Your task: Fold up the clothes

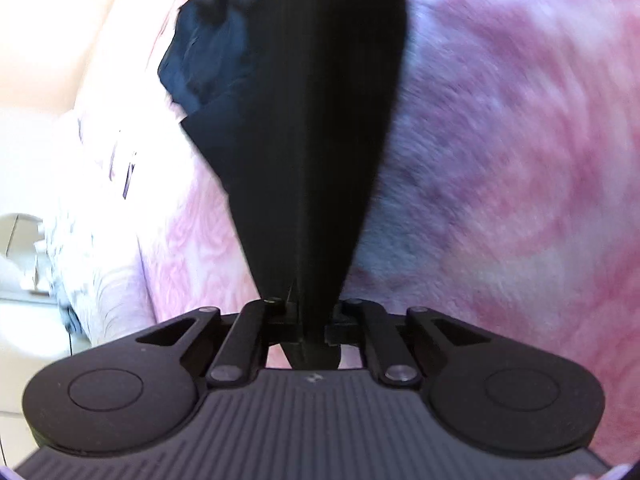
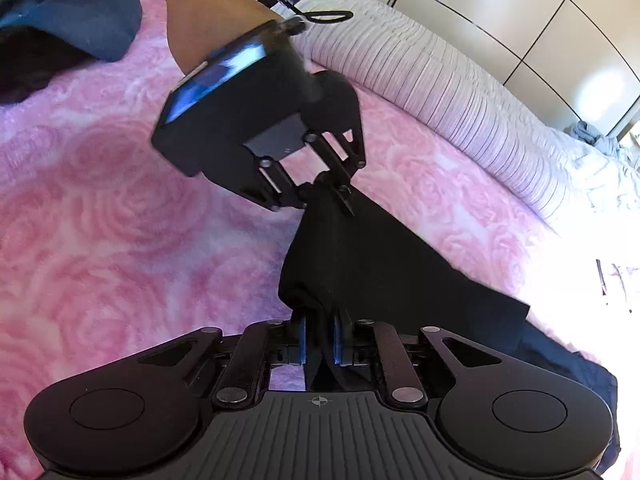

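Observation:
A black garment (image 2: 380,256) hangs stretched between my two grippers above a pink rose-patterned blanket (image 2: 120,200). In the right wrist view my right gripper (image 2: 320,340) is shut on one bunched end of it, its blue pads (image 2: 301,338) pressing the cloth. A person's hand (image 2: 208,20) holds my left gripper (image 2: 326,194), which is shut on the other end. In the left wrist view the black garment (image 1: 320,120) rises from the left gripper (image 1: 306,320) and hides its fingertips.
A heap of dark blue clothes (image 2: 80,20) lies on the blanket at the far left, the same dark blue clothes (image 1: 200,60) showing behind the black cloth. A white ribbed bedspread (image 2: 440,80) borders the blanket. Wardrobe doors (image 2: 540,20) stand beyond. A black cable (image 2: 320,16) lies on the bedspread.

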A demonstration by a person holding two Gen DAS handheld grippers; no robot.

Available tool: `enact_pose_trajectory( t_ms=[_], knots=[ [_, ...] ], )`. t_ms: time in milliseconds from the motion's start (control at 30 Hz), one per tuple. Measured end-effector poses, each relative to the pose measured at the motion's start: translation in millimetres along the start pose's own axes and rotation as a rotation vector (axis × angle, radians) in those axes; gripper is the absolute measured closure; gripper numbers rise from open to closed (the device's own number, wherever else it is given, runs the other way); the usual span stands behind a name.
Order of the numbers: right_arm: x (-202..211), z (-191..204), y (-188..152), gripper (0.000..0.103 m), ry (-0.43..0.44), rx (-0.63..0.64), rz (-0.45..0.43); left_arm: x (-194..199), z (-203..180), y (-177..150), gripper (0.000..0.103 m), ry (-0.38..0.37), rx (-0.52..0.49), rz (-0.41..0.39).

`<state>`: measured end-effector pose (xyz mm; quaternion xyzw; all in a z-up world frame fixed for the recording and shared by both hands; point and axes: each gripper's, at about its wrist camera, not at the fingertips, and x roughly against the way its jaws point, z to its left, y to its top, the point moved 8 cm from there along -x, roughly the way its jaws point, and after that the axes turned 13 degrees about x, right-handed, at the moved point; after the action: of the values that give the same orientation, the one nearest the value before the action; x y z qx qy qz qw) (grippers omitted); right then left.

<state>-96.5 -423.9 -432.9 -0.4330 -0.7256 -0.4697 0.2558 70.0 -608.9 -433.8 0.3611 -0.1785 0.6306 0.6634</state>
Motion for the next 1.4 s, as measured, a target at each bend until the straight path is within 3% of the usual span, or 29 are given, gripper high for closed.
enact_pose_trajectory(
  t_ms=[200, 367, 467, 567, 733, 833, 900, 1000, 1067, 1133, 1167, 1200, 1233, 1300, 1400],
  knots=[
    [52, 20, 22, 0.093, 0.089, 0.003, -0.074, 75, 1, -12, 0.098, -0.052, 0.054, 0.078],
    [99, 47, 42, 0.093, 0.274, -0.043, -0.168, 151, -25, -26, 0.098, -0.168, 0.141, 0.224],
    [119, 60, 42, 0.093, 0.404, -0.086, -0.209, 177, -36, -19, 0.098, -0.241, 0.172, 0.28],
    [131, 43, 30, 0.093, 0.49, -0.185, -0.239, 174, -11, 10, 0.098, -0.304, 0.215, 0.299],
    [145, -59, -5, 0.093, 0.51, -0.419, -0.305, 154, 79, 77, 0.098, -0.325, 0.249, 0.289],
    [155, -139, -37, 0.093, 0.456, -0.52, -0.365, 124, 144, 134, 0.096, -0.285, 0.207, 0.24],
    [160, -194, -64, 0.093, 0.406, -0.591, -0.399, 97, 183, 176, 0.082, -0.231, 0.211, 0.186],
    [146, -269, -129, 0.093, 0.321, -0.763, -0.405, 43, 233, 231, 0.061, -0.132, 0.355, 0.077],
    [112, -305, -186, 0.092, 0.305, -0.945, -0.396, 9, 249, 250, 0.061, -0.105, 0.466, 0.069],
    [60, -327, -252, 0.088, 0.282, -1.163, -0.366, -18, 242, 257, 0.061, -0.137, 0.553, 0.088],
    [31, -333, -288, 0.076, 0.262, -1.283, -0.335, -27, 231, 257, 0.061, -0.164, 0.587, 0.103],
    [5, -331, -323, 0.07, 0.243, -1.429, -0.264, -36, 215, 255, 0.062, -0.199, 0.617, 0.128],
    [-18, -328, -354, 0.07, 0.229, -1.562, -0.208, -44, 196, 248, 0.062, -0.236, 0.641, 0.161],
    [-24, -321, -367, 0.07, 0.255, -1.656, -0.291, -57, 157, 234, 0.062, -0.307, 0.691, 0.223],
    [-11, -309, -361, 0.066, 0.235, -1.643, -0.336, -75, 115, 206, 0.062, -0.37, 0.756, 0.305]
  ],
)
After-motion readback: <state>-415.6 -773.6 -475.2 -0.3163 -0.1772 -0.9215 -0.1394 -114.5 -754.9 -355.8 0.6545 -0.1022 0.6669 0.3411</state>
